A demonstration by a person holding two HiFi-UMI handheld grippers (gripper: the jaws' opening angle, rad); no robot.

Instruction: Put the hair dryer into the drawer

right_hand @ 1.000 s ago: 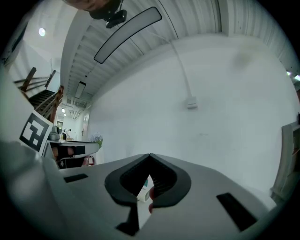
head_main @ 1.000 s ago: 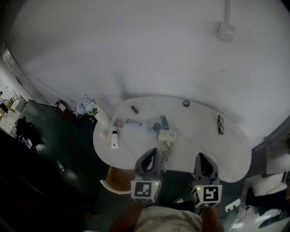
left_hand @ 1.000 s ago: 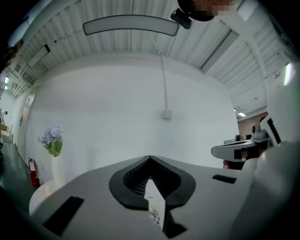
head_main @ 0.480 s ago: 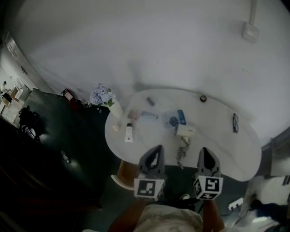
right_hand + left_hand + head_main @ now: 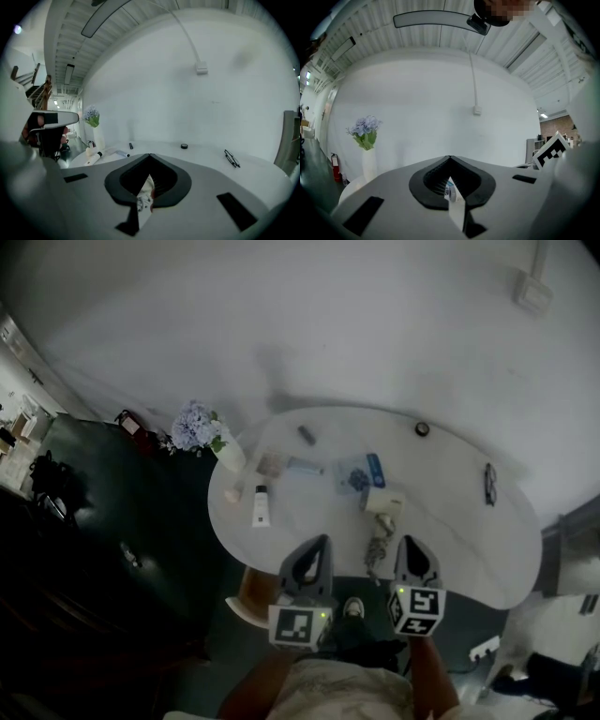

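The white hair dryer (image 5: 382, 500) lies in the middle of the round white table (image 5: 469, 549), and its coiled cord (image 5: 375, 554) trails toward the near edge. My left gripper (image 5: 317, 542) hangs over the table's near edge, left of the cord, with its jaws meeting at the tip and nothing held. My right gripper (image 5: 413, 542) sits just right of the cord, also shut and empty. In the right gripper view the cord (image 5: 146, 190) shows through the slit below the shut jaws. No drawer is in view.
A vase of flowers (image 5: 202, 427) stands at the table's left edge beside a white tube (image 5: 260, 507). Blue packets (image 5: 361, 474), a black puck (image 5: 422, 428) and glasses (image 5: 489, 484) lie further back. A stool (image 5: 246, 601) stands under the near edge, and a wall is behind.
The head camera has swung, so the table sits further right in the picture. Both grippers stay shut; the right one has moved forward, closer to the cord.
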